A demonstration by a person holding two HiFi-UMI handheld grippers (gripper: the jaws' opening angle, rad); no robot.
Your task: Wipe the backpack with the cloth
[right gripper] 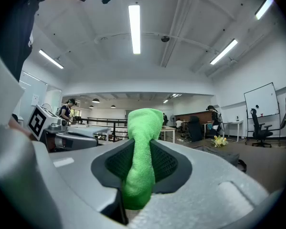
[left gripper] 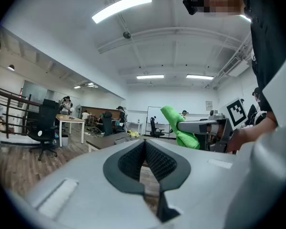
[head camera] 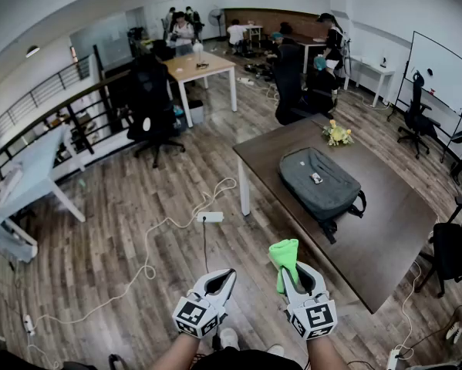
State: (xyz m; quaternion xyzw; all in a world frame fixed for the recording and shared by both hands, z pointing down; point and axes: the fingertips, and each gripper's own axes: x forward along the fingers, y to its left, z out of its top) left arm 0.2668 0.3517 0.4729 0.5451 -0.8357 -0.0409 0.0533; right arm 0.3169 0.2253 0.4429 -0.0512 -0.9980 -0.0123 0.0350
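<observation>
While my right gripper (head camera: 294,271) pinches the green cloth (head camera: 284,254) between its jaws, the cloth's bunched end standing up past the tips, my left gripper (head camera: 227,277) hangs beside it with its jaws pressed together on nothing. Both hover over the wooden floor (head camera: 138,222), well short of the grey backpack (head camera: 319,182). That backpack lies flat on the dark counter (head camera: 385,230), with a small bunch of yellow flowers (head camera: 338,133) just beyond the backpack's far end.
</observation>
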